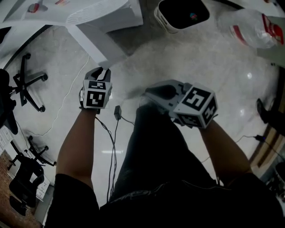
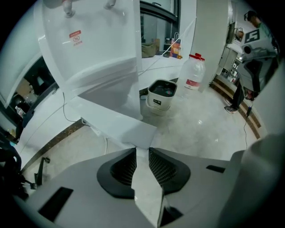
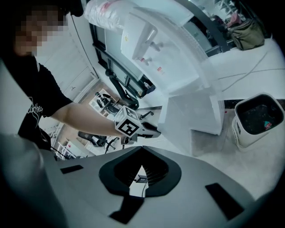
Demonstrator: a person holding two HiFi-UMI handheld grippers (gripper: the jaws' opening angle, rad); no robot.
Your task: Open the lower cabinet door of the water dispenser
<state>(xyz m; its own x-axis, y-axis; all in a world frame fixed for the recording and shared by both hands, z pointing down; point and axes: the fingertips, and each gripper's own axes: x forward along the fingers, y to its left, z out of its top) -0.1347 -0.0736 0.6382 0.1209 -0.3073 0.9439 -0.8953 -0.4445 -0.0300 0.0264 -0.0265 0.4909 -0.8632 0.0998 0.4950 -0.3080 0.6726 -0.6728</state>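
Note:
The white water dispenser [image 1: 104, 11] stands at the top of the head view. Its lower cabinet door [image 1: 91, 42] is swung out over the floor. My left gripper [image 1: 104, 71] points steeply down at the door's free edge. In the left gripper view the thin white door [image 2: 116, 122] runs between the pads, and the left gripper [image 2: 142, 149] is shut on it. My right gripper [image 1: 148, 92] hangs to the right, apart from the door. Its tips meet with nothing between them in the right gripper view [image 3: 141, 150]. That view also shows the dispenser [image 3: 178, 67].
A white bin [image 1: 181, 15] with a dark inside stands right of the dispenser, a large water bottle [image 1: 249, 29] beyond it. Office chairs [image 1: 26, 84] are at the left. A cable with a small box [image 1: 117, 112] hangs between my arms over the glossy floor.

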